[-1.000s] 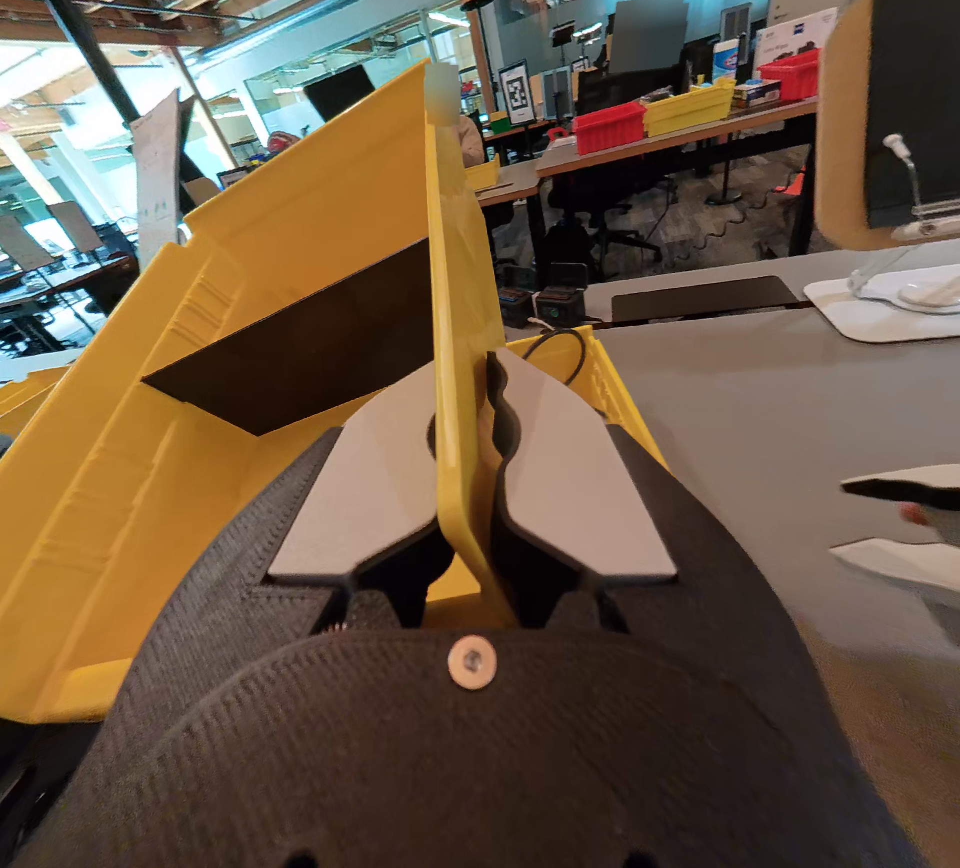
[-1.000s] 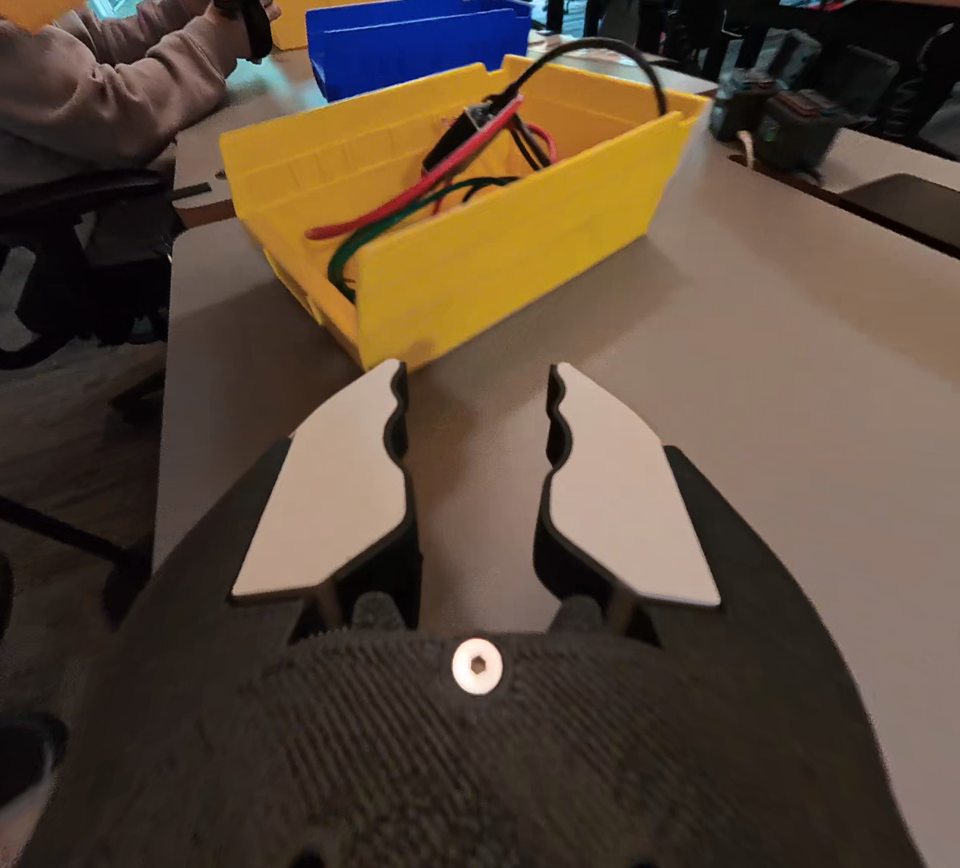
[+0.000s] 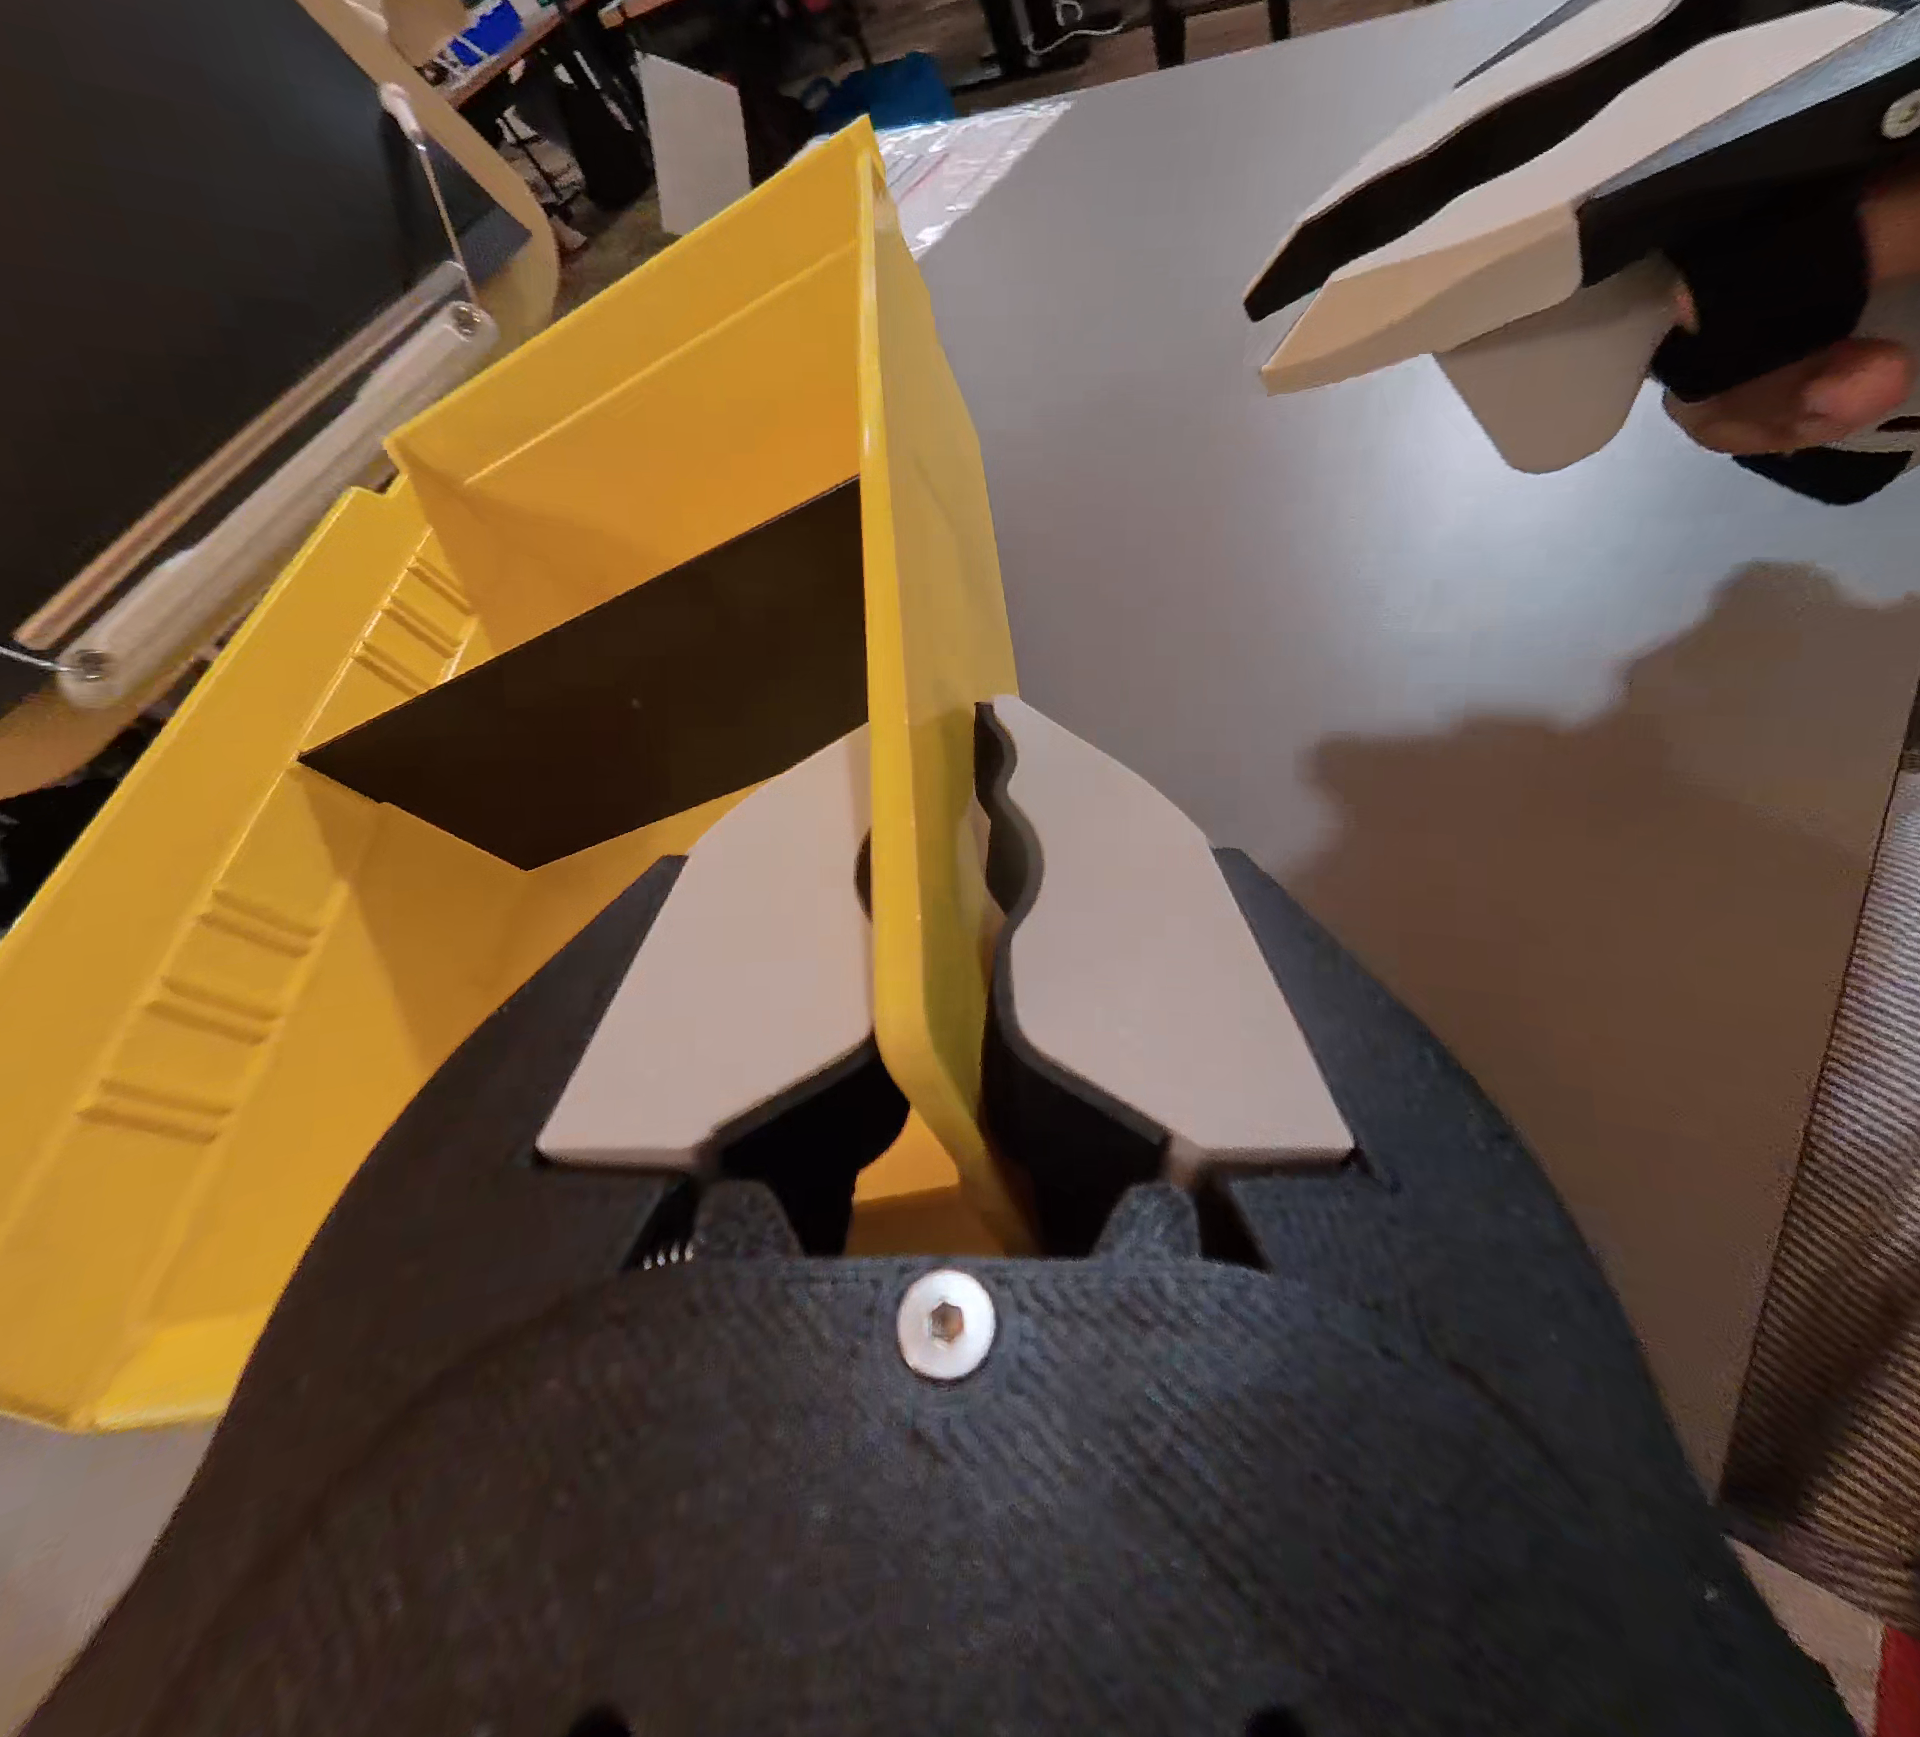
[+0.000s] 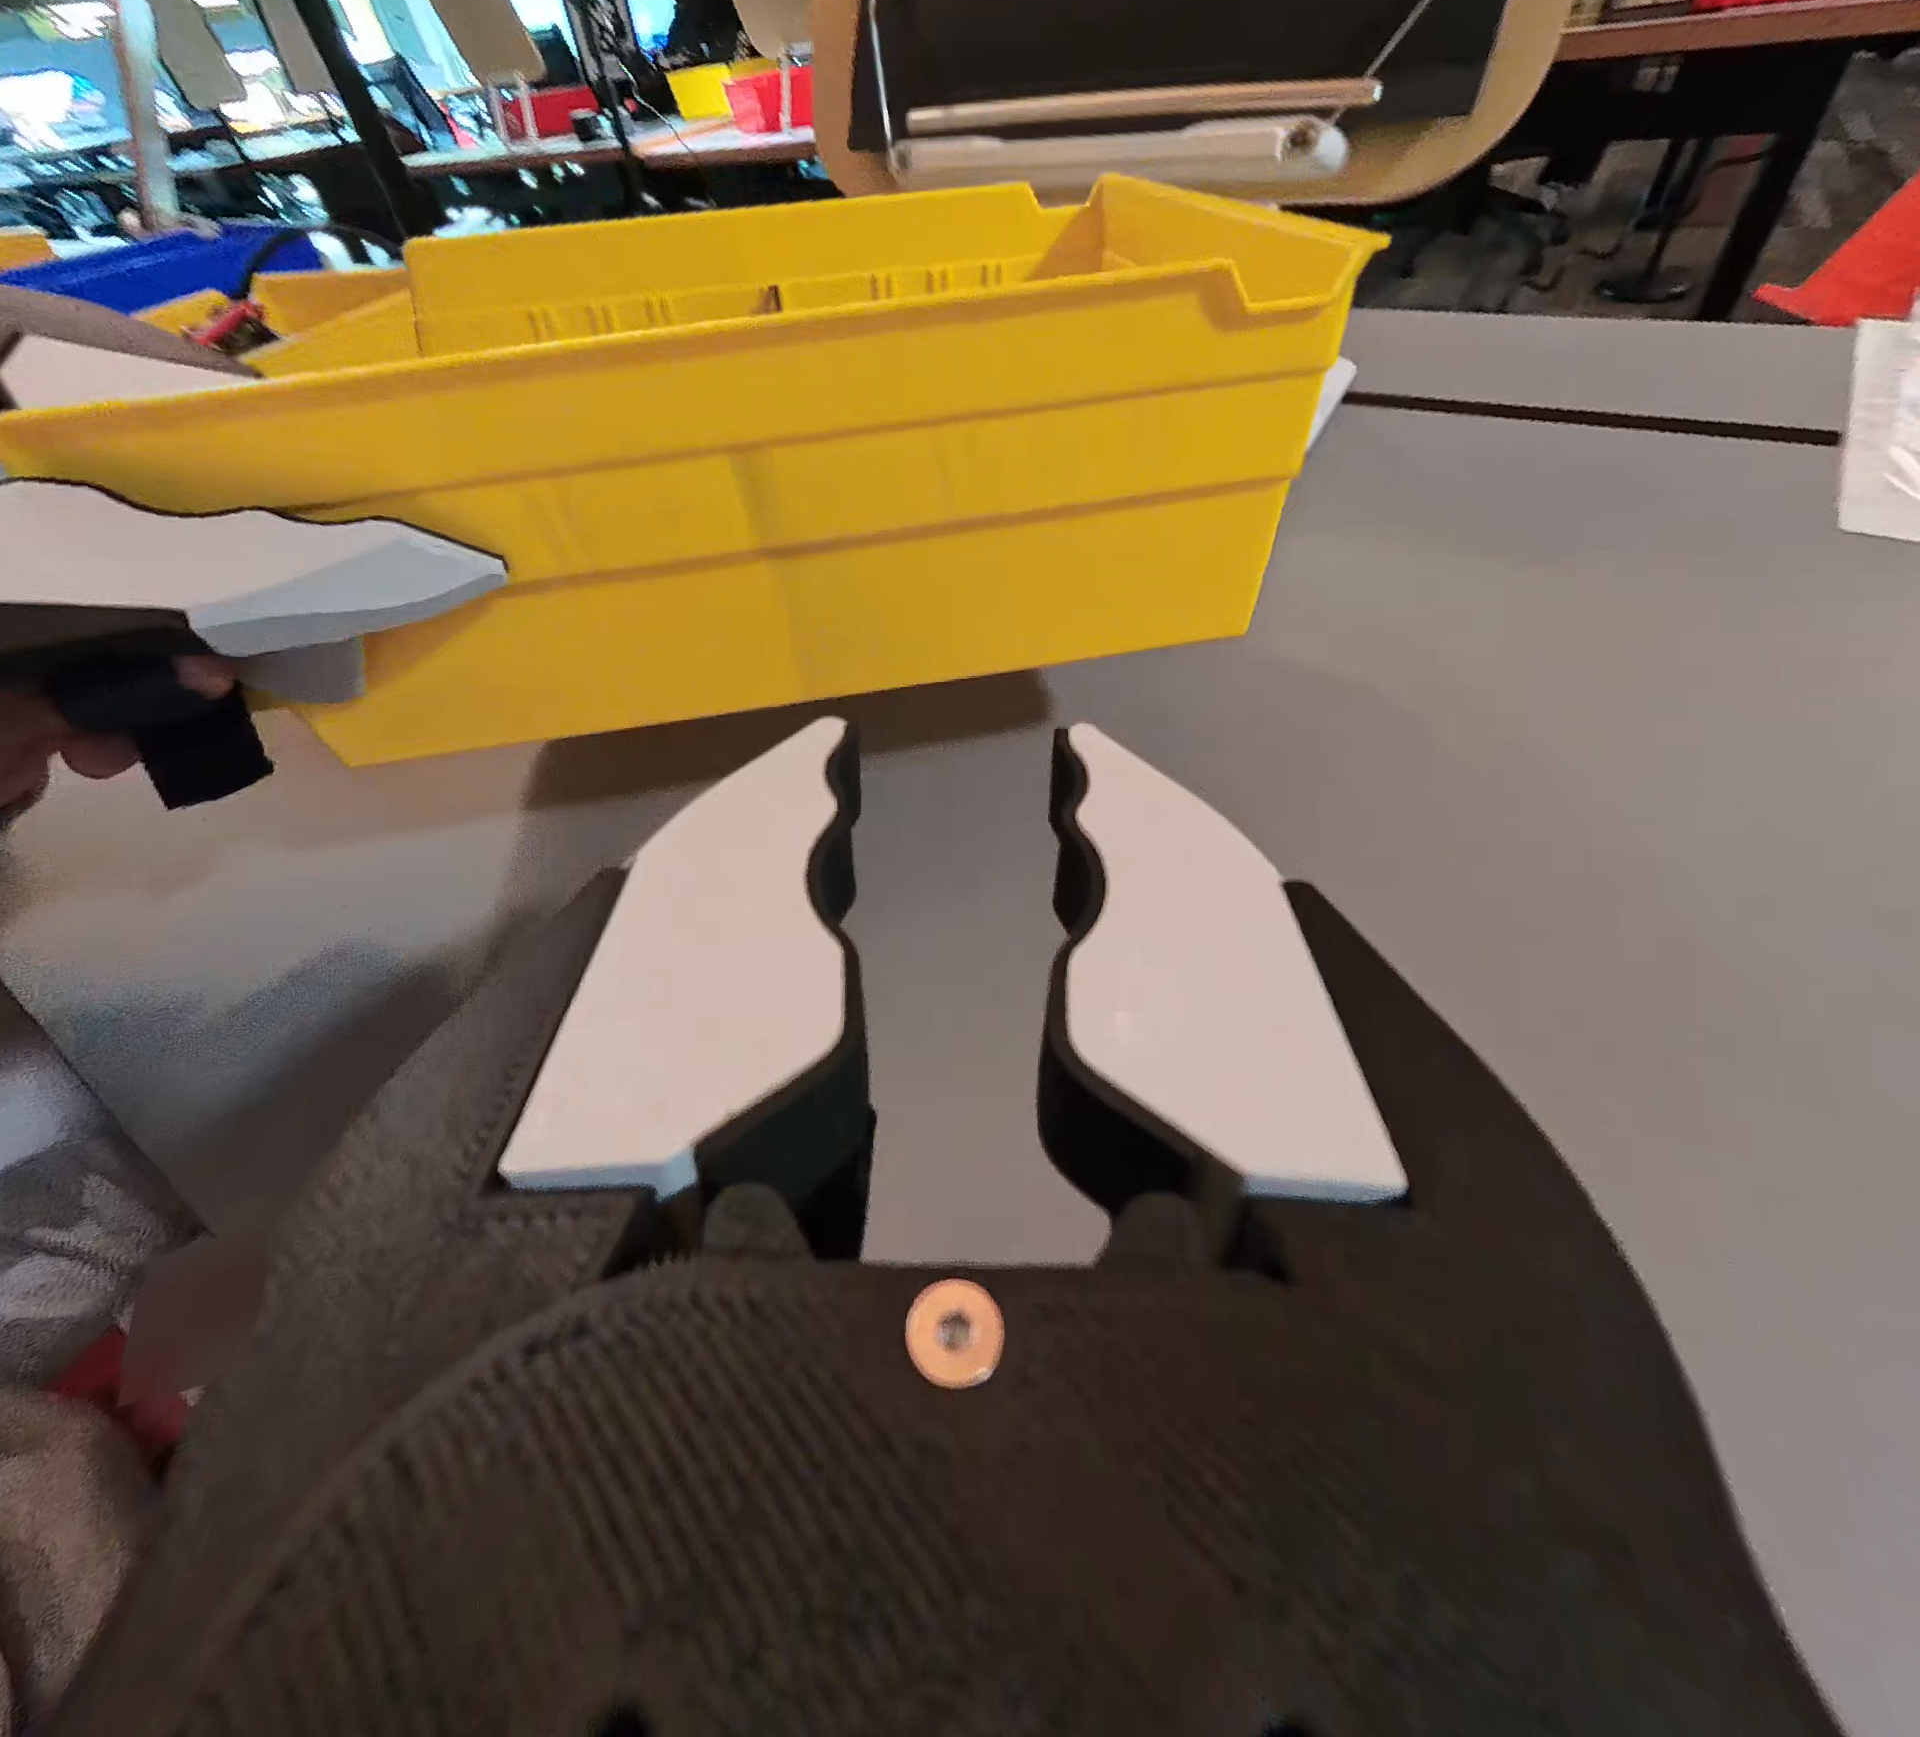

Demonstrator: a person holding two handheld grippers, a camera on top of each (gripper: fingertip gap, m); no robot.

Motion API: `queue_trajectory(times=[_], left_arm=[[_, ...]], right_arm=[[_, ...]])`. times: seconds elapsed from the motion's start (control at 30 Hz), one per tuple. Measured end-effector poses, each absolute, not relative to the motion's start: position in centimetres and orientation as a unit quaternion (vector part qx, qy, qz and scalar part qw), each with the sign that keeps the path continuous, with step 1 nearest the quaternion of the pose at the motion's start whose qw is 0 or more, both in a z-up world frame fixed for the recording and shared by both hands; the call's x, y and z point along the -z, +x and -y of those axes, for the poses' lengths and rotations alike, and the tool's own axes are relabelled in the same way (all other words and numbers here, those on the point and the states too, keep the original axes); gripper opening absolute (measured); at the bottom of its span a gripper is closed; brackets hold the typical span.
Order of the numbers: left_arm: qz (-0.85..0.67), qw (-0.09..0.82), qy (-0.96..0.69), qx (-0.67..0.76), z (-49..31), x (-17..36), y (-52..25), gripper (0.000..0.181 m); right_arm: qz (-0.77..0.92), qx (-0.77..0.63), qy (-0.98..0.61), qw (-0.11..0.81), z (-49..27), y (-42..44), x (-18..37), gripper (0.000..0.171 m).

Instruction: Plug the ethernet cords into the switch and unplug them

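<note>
Now the yellow bin (image 4: 831, 482) has swung in front of the right gripper (image 4: 954, 742), whose fingers stay apart over the grey table (image 4: 1558, 700). The left gripper (image 3: 925, 731) still pinches the bin's side wall. No cords show in it.

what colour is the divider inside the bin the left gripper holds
Black divider, set in the yellow bin; clearest in the left wrist view, past the left gripper.
</note>
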State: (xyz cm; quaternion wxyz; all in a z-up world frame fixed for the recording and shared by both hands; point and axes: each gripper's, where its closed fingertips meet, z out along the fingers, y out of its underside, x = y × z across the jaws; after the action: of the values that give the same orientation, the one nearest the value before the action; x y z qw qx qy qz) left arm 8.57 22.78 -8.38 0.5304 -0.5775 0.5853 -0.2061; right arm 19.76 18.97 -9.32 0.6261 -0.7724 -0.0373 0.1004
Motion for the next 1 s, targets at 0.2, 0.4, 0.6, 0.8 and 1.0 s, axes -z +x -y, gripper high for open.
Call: queue_trajectory(times=[0.2,0.4,0.6,0.8,1.0], left_arm=[[-0.587,0.504,-0.586,0.24,-23.5,10.3,10.1,0.01],[-0.585,0.505,-0.586,0.245,-24.1,11.4,10.4,0.01],[-0.61,0.527,-0.559,0.193,-24.0,12.5,10.6,0.01],[-0.609,0.527,-0.553,0.213,-23.6,12.2,10.4,0.027],[-0.521,0.518,-0.578,0.355,-24.0,8.6,9.4,0.036]], right_arm=[[0.036,-0.081,-0.788,0.609,-17.9,19.6,10.4,0.036],[0.053,-0.068,-0.798,0.596,-18.0,19.1,11.2,0.037],[0.064,-0.08,-0.805,0.585,-18.3,18.5,11.7,0.039],[0.056,-0.087,-0.806,0.583,-18.5,18.7,11.8,0.039],[0.05,-0.087,-0.806,0.583,-18.5,19.0,11.8,0.039]])
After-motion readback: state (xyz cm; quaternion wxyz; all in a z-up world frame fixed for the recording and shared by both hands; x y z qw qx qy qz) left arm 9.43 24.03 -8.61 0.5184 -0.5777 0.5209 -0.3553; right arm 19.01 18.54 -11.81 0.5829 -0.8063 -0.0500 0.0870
